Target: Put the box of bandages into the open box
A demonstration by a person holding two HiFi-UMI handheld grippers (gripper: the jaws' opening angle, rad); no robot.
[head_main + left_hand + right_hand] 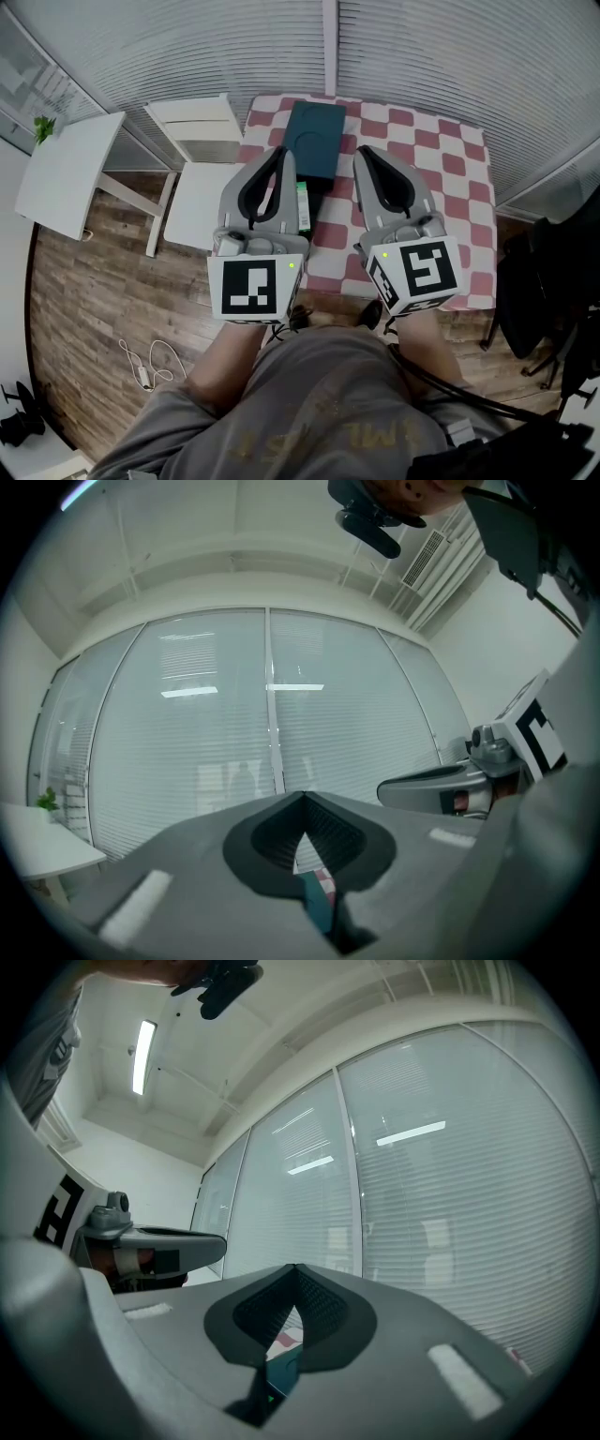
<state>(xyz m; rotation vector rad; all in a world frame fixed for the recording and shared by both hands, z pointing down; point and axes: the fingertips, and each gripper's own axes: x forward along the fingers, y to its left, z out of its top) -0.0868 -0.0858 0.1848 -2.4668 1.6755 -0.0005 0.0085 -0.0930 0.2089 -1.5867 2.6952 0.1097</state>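
Blinds cover window wall behind red-white checked table [450,178]. Your left gripper [281,152] and right gripper [364,152] held level side by side over table, both tongs pinched fully together, nothing between. Green box of bandages [303,204] lies on table just beside left gripper, at near end of dark teal box [315,139].

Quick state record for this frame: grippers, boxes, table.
left gripper: shut, empty
right gripper: shut, empty
teal box: on the checked table, far side, beyond the gripper tips
green box: near side of the teal box, partly hidden by the left gripper
chair: white, left of the table
task: not started, neither box touched
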